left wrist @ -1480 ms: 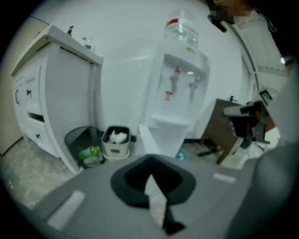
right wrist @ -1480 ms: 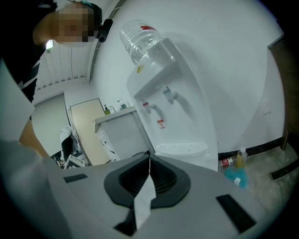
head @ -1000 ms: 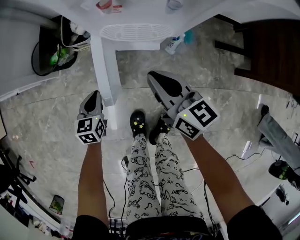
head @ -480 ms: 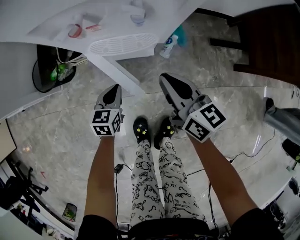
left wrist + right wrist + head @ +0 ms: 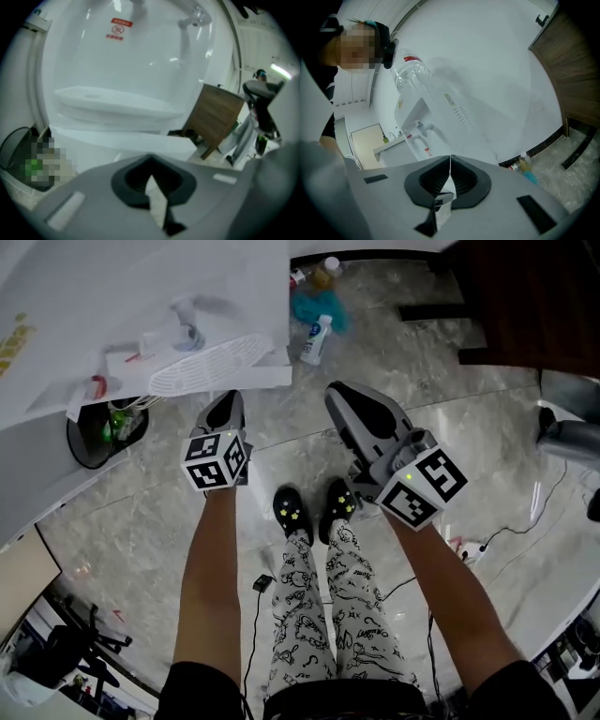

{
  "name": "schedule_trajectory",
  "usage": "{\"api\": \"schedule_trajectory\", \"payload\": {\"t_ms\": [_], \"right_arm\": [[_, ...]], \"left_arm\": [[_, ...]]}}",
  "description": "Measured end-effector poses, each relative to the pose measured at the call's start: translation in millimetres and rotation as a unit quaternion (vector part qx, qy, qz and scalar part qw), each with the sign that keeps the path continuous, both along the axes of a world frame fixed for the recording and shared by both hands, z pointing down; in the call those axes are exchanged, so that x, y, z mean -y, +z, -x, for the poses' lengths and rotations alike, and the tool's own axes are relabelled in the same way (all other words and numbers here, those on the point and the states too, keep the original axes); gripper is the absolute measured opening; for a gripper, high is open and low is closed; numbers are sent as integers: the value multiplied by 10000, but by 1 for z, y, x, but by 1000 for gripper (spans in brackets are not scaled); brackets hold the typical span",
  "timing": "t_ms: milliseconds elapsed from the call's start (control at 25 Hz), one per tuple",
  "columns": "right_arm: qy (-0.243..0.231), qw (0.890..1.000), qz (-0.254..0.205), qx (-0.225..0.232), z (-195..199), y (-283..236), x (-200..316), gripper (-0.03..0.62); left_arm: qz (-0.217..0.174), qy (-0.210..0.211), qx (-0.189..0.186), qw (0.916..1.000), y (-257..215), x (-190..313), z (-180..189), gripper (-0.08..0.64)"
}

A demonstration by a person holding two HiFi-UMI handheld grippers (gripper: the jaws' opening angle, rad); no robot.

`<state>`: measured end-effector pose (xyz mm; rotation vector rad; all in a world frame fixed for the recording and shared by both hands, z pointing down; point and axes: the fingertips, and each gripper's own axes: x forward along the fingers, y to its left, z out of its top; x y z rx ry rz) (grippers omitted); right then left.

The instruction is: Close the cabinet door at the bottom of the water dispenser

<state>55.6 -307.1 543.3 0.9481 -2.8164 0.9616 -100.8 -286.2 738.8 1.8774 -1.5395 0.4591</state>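
Observation:
The white water dispenser [image 5: 141, 306] fills the upper left of the head view, with its grated drip tray [image 5: 216, 367] and taps above. No door panel stands out from it now. In the left gripper view the lower front face [image 5: 103, 152] lies just past the jaws, below the drip tray [image 5: 112, 105]; the door's edges are not visible. My left gripper [image 5: 225, 399] is shut and empty, its tip right under the drip tray. My right gripper [image 5: 339, 395] is also shut and empty, held apart to the right over the floor. The right gripper view shows the dispenser [image 5: 440, 122] from the side.
A black waste bin [image 5: 98, 432] stands left of the dispenser. Bottles [image 5: 315, 338] and a teal cloth lie on the marble floor behind it. Dark wooden furniture [image 5: 525, 296] stands at the upper right. My feet in black shoes [image 5: 292, 512] are close below, and cables [image 5: 258, 585] trail on the floor.
The open door panel, edge-on one second ago, has swung in against the dispenser and no longer sticks out. My left gripper followed it forward; the right gripper barely moved.

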Motion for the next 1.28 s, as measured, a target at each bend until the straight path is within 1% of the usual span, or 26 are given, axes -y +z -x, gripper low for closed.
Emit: {"api": "schedule_trajectory", "payload": {"t_ms": [160,320,480,600,720,800,920,1000,1040,1120,1160,1280], "right_arm": [[21,9999,-102,124,-9,-6,2,17],[25,9998,-104,158,-16,-3,1,15],[19,9998,-122,167,-20,-4,5,17],[21,9998,-117,129,-25,-6,6,17],[95,9998,-122,121,-29,-10,5,17],[141,9996,-140,179,-26,-16,0,17],[132,9994,-232,208,-23,-35,-14,17],[95,9993,-311,199,-23,-55,-31,17],[62,9992,-351,205,-23,-68,-41,17],[-55,9987,-462,218,-26,-100,-62,17],[-134,9982,-540,218,-27,-118,-71,17],[-278,9966,-695,355,-29,-179,-91,17]], "left_arm": [[1,41,74,10000,-2,18,0,-2],[19,-153,65,9999,-2,32,0,-2],[-58,-501,-74,9987,-7,45,4,-2],[-121,-662,-300,9973,-15,44,0,0],[-195,-807,-573,9949,-25,21,-17,-2],[-282,-960,-539,9935,-41,-4,-24,-2],[-548,-1289,-428,9892,-84,-40,-27,-2],[-727,-1403,-511,9861,-121,-64,-30,-2],[-794,-1301,-543,9868,-142,-75,-35,-2],[-948,-862,-491,9905,-189,-92,-50,0],[-1084,-638,-442,9911,-216,-96,-56,-1],[-1620,-60,-267,9864,-302,-100,-68,-2]]}}
